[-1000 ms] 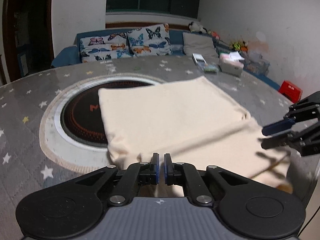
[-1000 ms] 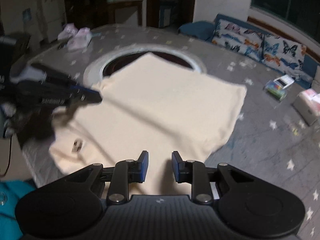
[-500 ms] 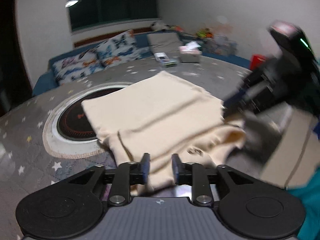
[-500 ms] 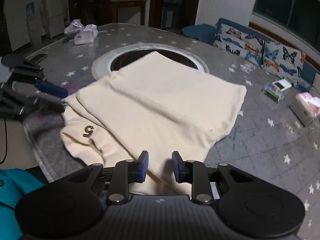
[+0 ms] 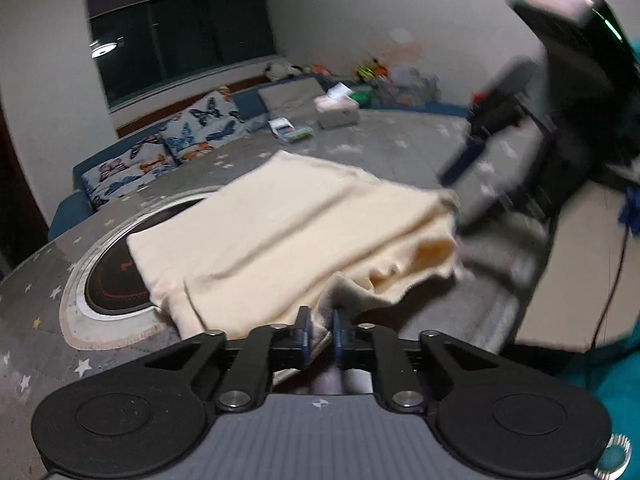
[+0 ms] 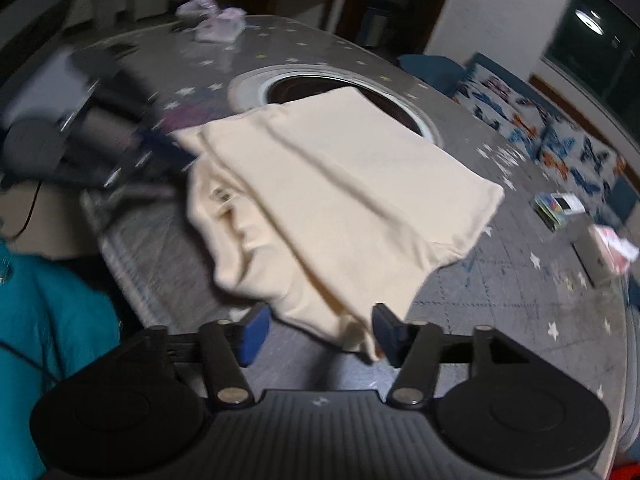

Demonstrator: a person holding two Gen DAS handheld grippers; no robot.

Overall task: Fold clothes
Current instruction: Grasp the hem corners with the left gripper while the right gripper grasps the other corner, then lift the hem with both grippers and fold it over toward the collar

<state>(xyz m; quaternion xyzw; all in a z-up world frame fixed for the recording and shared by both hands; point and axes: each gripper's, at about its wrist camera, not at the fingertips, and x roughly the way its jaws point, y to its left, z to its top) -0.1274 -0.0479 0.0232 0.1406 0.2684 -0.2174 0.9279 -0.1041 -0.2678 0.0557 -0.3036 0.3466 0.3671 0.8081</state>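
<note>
I work over a round grey table with a star-print cover [image 5: 400,140] and a dark circular inset [image 5: 116,280] at its middle, butterfly cushions [image 5: 200,124] along the wall behind. A tissue box [image 5: 338,114] sits near the table's far edge. The cream knitted garment [image 5: 288,220] lies folded from the inset to the near edge. My left tongs [image 5: 320,330] pinch its near hem; my right tongs [image 6: 316,334] stand spread wide around another corner.
</note>
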